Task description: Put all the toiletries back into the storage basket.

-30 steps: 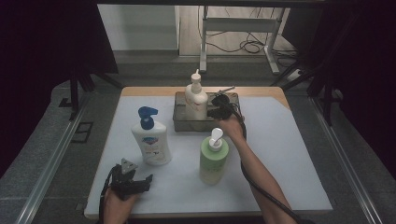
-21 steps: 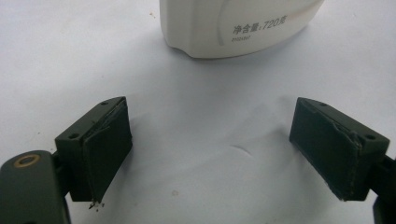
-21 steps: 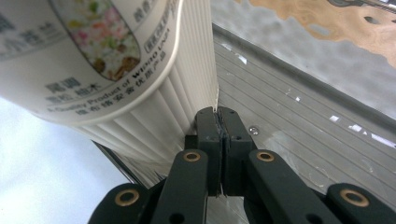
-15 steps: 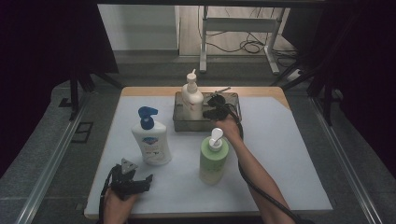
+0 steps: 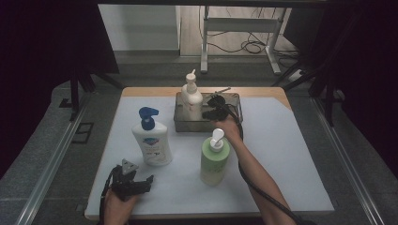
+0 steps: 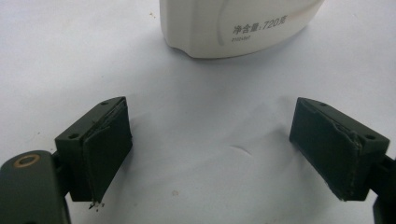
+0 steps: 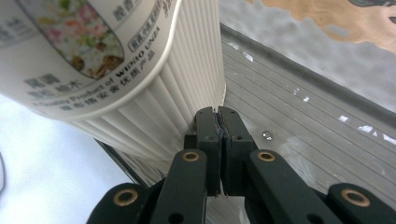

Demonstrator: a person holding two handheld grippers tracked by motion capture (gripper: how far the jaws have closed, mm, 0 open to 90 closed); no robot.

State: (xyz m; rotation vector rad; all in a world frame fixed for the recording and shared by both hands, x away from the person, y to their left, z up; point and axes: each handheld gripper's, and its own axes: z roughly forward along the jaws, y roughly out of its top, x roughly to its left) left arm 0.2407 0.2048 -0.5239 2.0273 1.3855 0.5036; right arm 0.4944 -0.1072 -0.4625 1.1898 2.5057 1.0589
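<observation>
Jaws of your right gripper [image 7: 219, 116] are pressed together, empty, against the ribbed cream pump bottle [image 7: 140, 70] standing in the grey metal tray [image 5: 230, 123]; your left gripper [image 6: 224, 158] rests spread.

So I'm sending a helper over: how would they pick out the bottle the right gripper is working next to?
Find the grey metal tray at the far middle of the white table. The cream pump bottle stands inside its left end, beside the right gripper. Its neighbours stand outside: a white bottle with blue pump, and a green one.
</observation>
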